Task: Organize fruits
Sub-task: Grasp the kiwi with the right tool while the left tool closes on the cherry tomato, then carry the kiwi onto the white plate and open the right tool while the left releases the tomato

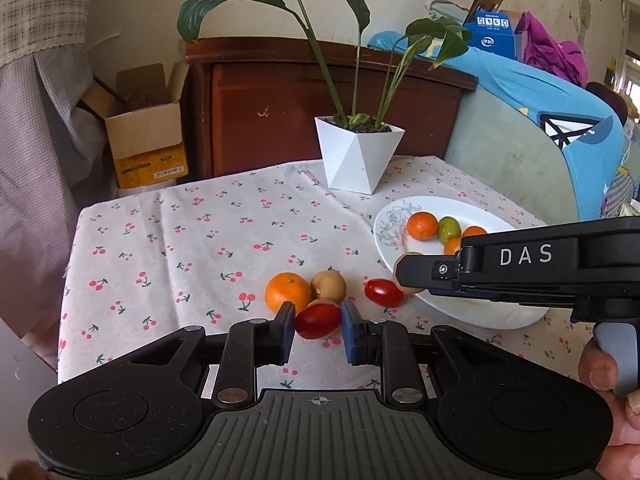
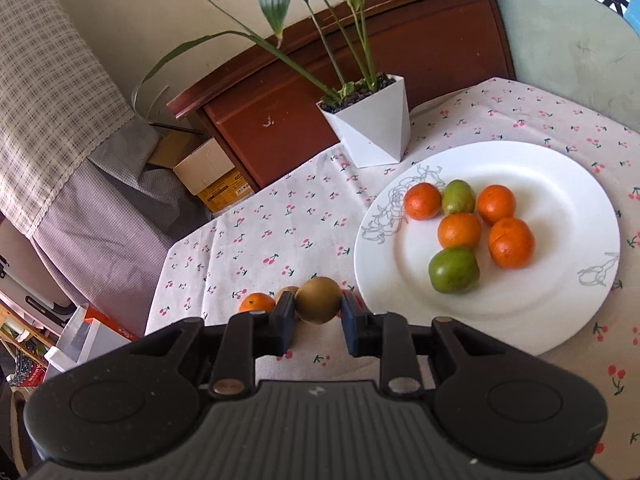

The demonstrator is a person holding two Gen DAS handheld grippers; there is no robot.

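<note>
Looks like the plate [image 2: 560,184] on the right of the desk [image 1: 168,232] is the collecting spot, six fruits on it already. Right gripper [image 2: 318,310] has its jaws pinched partway on a brown fruit [image 2: 318,300], hovering just left of the rim. Left gripper [image 1: 318,322] has its jaws narrowed around a red tomato [image 1: 318,320]. An orange [image 1: 288,292], another brown fruit [image 1: 329,286] and a second tomato [image 1: 383,292] sit loose nearby.

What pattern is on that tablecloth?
Small red cherries on white tablecloth, clearest in the left wrist view.
</note>
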